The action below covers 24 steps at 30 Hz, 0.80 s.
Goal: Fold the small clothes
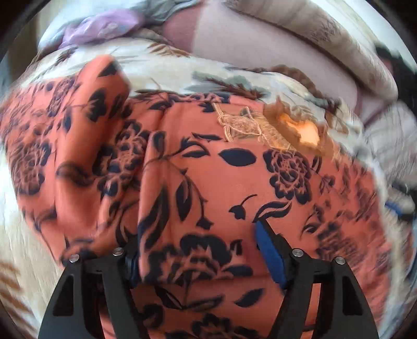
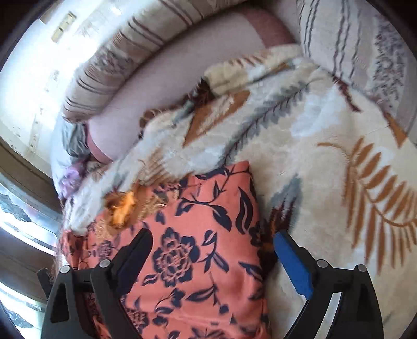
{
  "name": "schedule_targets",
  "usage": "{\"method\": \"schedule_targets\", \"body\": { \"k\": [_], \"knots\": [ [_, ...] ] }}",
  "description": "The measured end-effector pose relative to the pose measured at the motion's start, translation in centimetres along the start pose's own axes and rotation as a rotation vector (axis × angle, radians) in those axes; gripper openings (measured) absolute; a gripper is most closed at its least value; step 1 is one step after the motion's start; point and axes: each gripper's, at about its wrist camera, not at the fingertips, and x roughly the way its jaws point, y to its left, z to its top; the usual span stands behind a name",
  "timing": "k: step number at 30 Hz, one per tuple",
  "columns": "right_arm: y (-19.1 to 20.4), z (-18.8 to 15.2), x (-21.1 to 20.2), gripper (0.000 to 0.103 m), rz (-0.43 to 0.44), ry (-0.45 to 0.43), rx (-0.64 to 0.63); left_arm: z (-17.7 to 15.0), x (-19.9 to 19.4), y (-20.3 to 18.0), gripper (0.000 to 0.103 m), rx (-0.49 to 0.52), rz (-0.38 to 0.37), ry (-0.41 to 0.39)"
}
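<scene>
A cream fleece blanket (image 2: 325, 146) printed with rust-brown fern fronds and grey feather leaves covers the near surface, rumpled into a ridge toward the far left. Beyond it lies a smooth mauve-pink mattress sheet (image 2: 166, 86). Beige cushions with brown and grey stripes (image 2: 135, 52) run along the far edge, and another striped cushion (image 2: 365, 47) stands at the far right. A crumpled lilac cloth (image 1: 104, 27) and a grey cloth (image 1: 166, 10) sit bunched at the far left, beside a pale wall (image 2: 39, 78).
</scene>
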Motion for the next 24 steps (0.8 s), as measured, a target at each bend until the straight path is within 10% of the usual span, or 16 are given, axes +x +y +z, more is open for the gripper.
{"method": "schedule_targets", "body": {
  "k": [2, 4, 8, 11, 14, 17, 24],
  "knots": [
    [-0.3, -0.5, 3.7, 0.079, -0.188, 0.11, -0.056, -0.1, -0.1, -1.1, 0.074, 0.067, 0.054, 0.0],
    [1.8, -0.6, 1.7, 0.078, -0.254, 0.007, -0.08, 0.0, -0.2, -0.6, 0.075, 0.054, 0.029, 0.001],
    [6.8, -3.3, -4.8, 0.084, -0.133, -0.2, -0.097, -0.3, -0.1, -0.8, 0.082, 0.073, 0.014, -0.016],
    [9.4, -6.8, -4.0, 0.093, 0.022, -0.127, -0.178, -0.2, -0.5, -0.9, 0.083, 0.065, 0.004, -0.014],
    [6.6, -8.7, 1.3, 0.085, -0.153, 0.018, -0.134, 0.2, -4.0, 1.1, 0.083, -0.035, -0.098, -0.076],
    [8.3, -10.5, -1.0, 0.089, -0.186, -0.189, -0.19, 0.8, -8.8, 5.7, 0.084, -0.117, -0.163, -0.233],
    [9.1, -12.2, 1.7, 0.103, -0.262, -0.148, -0.283, 2.0, -9.0, 28.9, 0.093, -0.84, -0.23, -0.318]
  ]
}}
